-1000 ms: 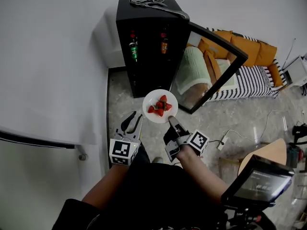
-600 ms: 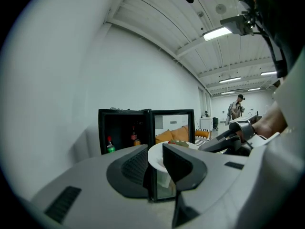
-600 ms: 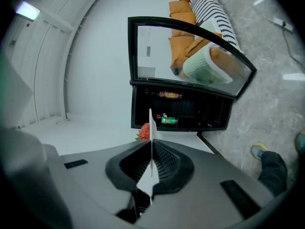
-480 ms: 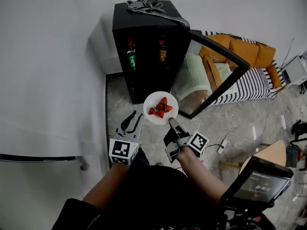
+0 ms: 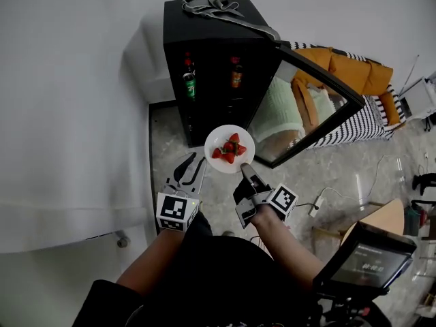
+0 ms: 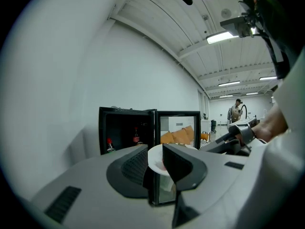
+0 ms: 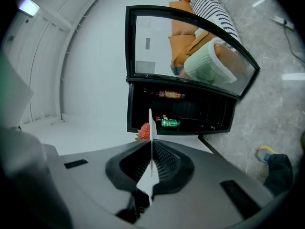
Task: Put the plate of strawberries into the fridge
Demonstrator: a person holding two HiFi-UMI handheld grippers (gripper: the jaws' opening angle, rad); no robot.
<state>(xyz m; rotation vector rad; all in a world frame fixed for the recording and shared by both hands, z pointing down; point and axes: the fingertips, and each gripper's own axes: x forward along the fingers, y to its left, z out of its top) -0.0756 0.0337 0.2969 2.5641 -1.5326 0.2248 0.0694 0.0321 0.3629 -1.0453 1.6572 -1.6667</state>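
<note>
Head view: your right claw (image 5: 246, 172) pinches the plate (image 5: 219, 138) by its rim, left claw (image 5: 190, 169) spread, idle — tilt nearing the fridge (image 5: 204, 27) and the strawberries (image 5: 229, 148) could slide off.

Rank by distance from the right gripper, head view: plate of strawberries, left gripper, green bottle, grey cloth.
1. plate of strawberries: its rim is clamped in the right gripper.
2. left gripper: alongside, to the left, open.
3. green bottle, inside the fridge ahead, and grey cloth, on the fridge's top: too close to call.
</note>
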